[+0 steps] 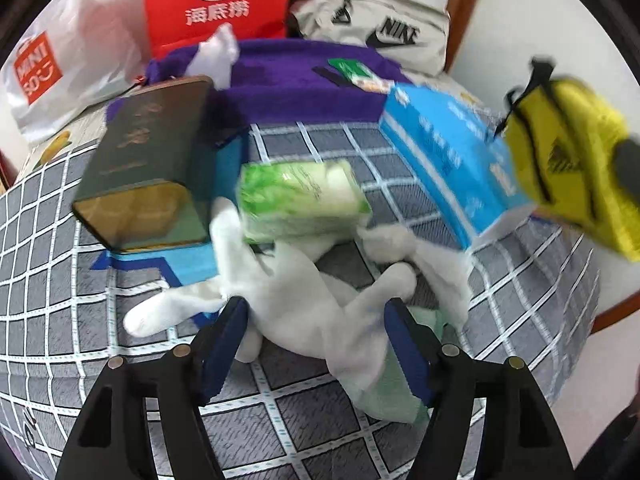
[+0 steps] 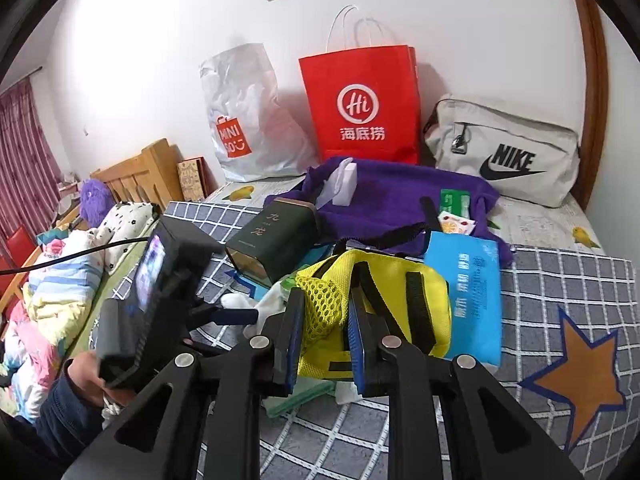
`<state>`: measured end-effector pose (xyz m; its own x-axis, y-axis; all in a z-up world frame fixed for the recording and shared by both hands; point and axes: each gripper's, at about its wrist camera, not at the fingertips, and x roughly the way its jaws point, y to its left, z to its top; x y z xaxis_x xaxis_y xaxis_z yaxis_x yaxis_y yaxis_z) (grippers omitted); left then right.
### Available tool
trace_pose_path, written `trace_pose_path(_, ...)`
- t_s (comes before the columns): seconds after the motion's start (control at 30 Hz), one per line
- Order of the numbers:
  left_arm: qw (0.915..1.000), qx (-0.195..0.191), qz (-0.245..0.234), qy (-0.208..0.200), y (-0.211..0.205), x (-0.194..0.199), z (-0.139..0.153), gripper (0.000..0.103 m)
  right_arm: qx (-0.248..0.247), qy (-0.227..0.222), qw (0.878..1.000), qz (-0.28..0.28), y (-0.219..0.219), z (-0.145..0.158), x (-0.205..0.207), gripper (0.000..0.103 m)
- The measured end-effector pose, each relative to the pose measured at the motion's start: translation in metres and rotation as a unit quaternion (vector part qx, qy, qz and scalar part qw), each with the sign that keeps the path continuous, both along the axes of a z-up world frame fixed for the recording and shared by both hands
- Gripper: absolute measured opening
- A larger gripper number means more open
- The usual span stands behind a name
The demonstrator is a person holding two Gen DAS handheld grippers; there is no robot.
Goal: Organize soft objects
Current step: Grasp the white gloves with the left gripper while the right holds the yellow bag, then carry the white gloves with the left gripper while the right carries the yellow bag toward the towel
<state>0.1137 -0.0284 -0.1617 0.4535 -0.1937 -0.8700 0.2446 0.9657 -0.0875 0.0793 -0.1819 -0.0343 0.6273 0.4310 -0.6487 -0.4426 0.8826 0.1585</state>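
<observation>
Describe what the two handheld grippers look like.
Both the left gripper and right gripper have black plastic arms with triangular cutouts, round silver pins, and blue pads lining the jaws. The person's left hand shows a dark navy sleeve.

Both wrist views look close across the bed, sharing the red bag [image 1: 218,0] [image 2: 362,104].

A crumpled white glove [image 1: 296,304] sprawls on the checked sheet [image 1: 60,240] beside a raised yellow pouch [image 2: 384,300].
</observation>
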Motion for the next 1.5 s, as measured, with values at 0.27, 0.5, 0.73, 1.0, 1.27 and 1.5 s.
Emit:
trace_pose_path(0.27,0.9993,0.031,0.004,-0.021,-0.002,-0.004,-0.002,0.048,-0.005,0.021,0.999,-0.033,-0.018,-0.004,-0.006,0.021)
trace_pose_path(0.5,0.9995,0.021,-0.001,-0.024,0.009,-0.012,0.01,0.013,-0.017,0.033,0.999,-0.038,-0.021,0.0,-0.004,0.021)
trace_pose_path(0.73,0.9992,-0.004,0.018,-0.035,0.03,-0.021,0.045,0.013,-0.024,0.035,0.998,-0.048,-0.029,0.013,0.004,0.021)
trace_pose_path(1.0,0.9986,0.002,0.031,-0.042,0.044,-0.025,0.072,0.013,-0.04,0.052,0.996,-0.056,-0.042,0.028,0.012,0.021)
trace_pose_path(1.27,0.9984,0.004,0.04,-0.039,0.051,-0.024,0.082,0.013,-0.043,0.075,0.994,-0.064,-0.054,0.019,0.02,0.021)
trace_pose_path(1.5,0.9977,0.014,0.049,-0.044,0.057,-0.022,0.089,0.013,-0.045,0.072,0.992,-0.097,-0.073,0.018,0.031,0.021)
